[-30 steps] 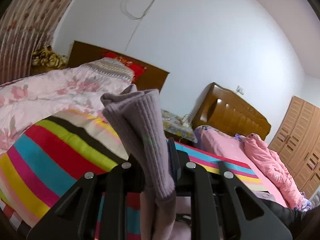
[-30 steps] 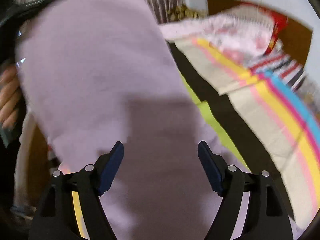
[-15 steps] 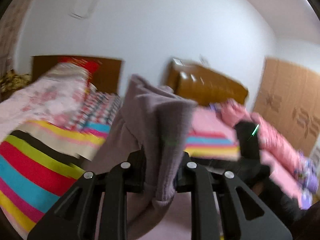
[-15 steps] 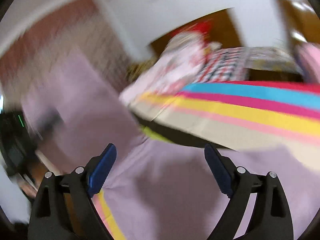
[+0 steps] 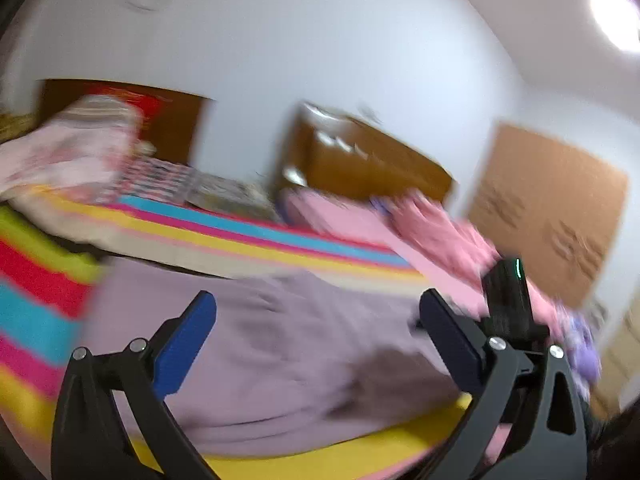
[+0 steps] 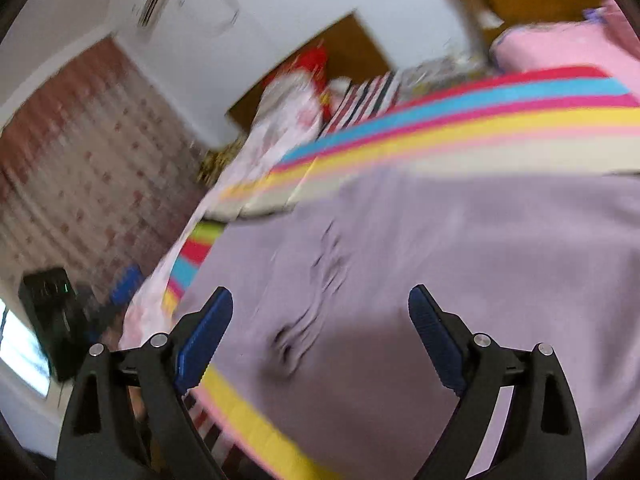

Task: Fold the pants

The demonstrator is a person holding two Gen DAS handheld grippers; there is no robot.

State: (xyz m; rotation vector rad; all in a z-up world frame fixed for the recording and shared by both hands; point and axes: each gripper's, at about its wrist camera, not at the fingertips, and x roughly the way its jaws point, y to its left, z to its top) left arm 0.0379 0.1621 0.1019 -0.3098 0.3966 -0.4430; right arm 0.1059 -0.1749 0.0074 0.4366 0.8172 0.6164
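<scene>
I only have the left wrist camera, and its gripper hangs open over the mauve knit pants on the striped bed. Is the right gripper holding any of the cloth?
Observer: No. The right gripper is open, with nothing between its blue pads. The mauve knit pants lie spread on the striped bedspread.
Operator: Any creases on that side?
Observer: Yes, a puckered ridge of wrinkles runs away from between the fingers.
Operator: What is beyond the bed over there?
Observer: A reddish patterned curtain hangs on the far left.
</scene>
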